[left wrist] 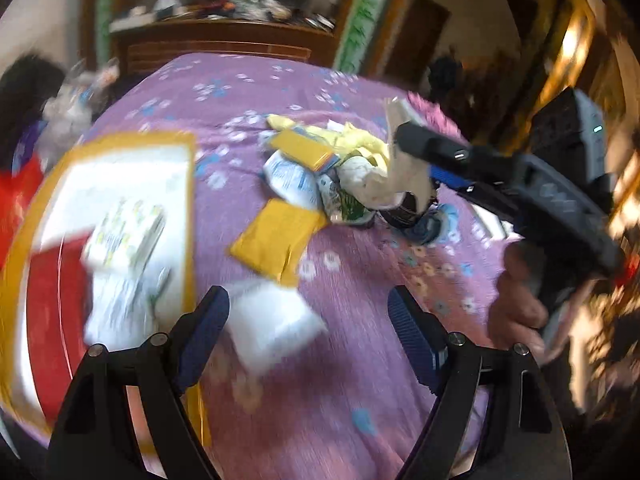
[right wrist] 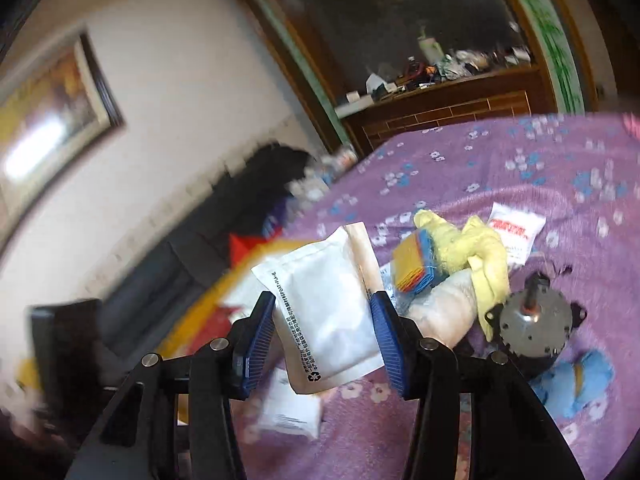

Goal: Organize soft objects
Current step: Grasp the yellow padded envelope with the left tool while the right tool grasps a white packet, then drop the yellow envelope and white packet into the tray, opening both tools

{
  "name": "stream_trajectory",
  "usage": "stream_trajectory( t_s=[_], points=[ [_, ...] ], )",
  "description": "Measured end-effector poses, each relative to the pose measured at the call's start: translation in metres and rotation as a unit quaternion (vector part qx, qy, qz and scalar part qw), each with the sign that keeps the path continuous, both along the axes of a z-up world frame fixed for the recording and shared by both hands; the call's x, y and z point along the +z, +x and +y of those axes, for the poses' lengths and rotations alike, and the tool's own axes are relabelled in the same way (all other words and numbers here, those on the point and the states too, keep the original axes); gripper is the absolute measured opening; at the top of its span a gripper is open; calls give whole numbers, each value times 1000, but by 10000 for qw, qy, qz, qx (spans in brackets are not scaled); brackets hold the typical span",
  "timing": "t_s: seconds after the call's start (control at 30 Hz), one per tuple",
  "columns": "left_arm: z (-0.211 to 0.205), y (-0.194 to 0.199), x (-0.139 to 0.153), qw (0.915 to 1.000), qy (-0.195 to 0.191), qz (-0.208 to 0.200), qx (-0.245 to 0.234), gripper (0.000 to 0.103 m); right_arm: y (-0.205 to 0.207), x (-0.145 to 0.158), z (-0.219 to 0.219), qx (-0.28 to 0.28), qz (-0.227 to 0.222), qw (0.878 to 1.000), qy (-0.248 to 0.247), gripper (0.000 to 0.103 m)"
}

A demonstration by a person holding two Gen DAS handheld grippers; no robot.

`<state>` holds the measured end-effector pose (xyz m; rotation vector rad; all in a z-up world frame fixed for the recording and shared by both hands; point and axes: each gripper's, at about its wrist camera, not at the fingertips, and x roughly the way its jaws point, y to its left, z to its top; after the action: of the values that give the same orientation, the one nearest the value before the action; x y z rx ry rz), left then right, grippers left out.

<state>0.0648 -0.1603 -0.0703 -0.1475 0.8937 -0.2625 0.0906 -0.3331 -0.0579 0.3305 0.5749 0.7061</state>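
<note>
So the right gripper (right wrist: 325, 330) has a white pouch (right wrist: 320, 316) standing up between its blue pads (right wrist: 258, 334), jaws roughly half open and pinching both edges of the pouch, which hangs clear of the purple bedspread (right wrist: 500, 168). That's bottom centre of the right wrist view. From the left wrist view the same gripper sits at the right of the frame with something pale in its tip, which I take to be the pouch, but it's pretty smeared so don't quote me.

The left gripper (left wrist: 310, 332) is wide open with nothing in it, hovering low in its frame just over another white packet (left wrist: 276, 324) lying on the bedspread. To the left of that is a yellow-rimmed tray (left wrist: 120, 140) with a few packets already in it, which I'd guess is where the soft stuff goes.

The rest of the pile is mid-frame: yellow cloth (right wrist: 484, 248), a yellow flat pack (left wrist: 276, 236), a blue plush thing (right wrist: 576, 380), and a metal motor (right wrist: 532, 328) that isn't soft at all.

What worries me: the pouch is slick and held only by its edges, so a quick swing toward the tray could let it buckle and slip out short. Also both grippers are heading for the same spot, so they could bump.
</note>
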Motion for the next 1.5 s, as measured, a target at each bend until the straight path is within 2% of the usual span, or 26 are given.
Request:
stream_trajectory(
  t_s=[0.1,0.23,0.33,0.37,0.4,0.47,0.53,0.67,0.77,0.9,0.97,1.13,1.27,1.4,1.5],
  points=[
    [-8,36,-7,9991,336,219,-145,82,2,-8,-19,-363,105,9990,225,49],
    [-8,81,-31,9964,414,728,-114,82,8,-18,-36,-401,336,9968,604,49],
    [-18,98,-48,9897,725,1217,-196,79,13,-21,-40,-351,427,9963,665,49],
    [-21,100,-51,9875,912,1282,-118,74,14,-22,-40,-351,444,9961,671,49],
    [-24,101,-52,9859,1073,1280,-111,61,16,-23,-41,-293,472,9958,725,49],
    [-25,100,-54,9848,1161,1287,-83,53,21,-20,-38,-101,530,9946,891,49],
    [-23,95,-50,9861,1060,1277,-53,49,24,-22,-36,71,525,9931,1047,49],
    [-11,66,-37,9926,374,1150,38,49,24,-20,-37,269,424,9916,1192,50],
    [-1,37,-17,9967,-175,762,230,49,33,-28,-35,319,531,9909,1194,50],
    [29,-3,0,9934,-887,420,586,49,42,-31,-25,465,645,9913,1052,50],
    [53,-22,8,9899,-1111,285,828,49,42,-29,-19,551,652,9920,926,50],
    [116,-48,29,9796,-1019,-98,1731,49,44,-19,5,785,657,9931,578,50],
    [150,-40,28,9720,-778,-89,2217,49,51,-1,37,1042,851,9893,568,50],
    [173,-19,18,9685,-641,-5,2407,49,63,28,89,961,671,9931,-21,50],
    [182,6,7,9693,-653,67,2370,49,90,32,136,977,823,9913,-324,50]
  ],
)
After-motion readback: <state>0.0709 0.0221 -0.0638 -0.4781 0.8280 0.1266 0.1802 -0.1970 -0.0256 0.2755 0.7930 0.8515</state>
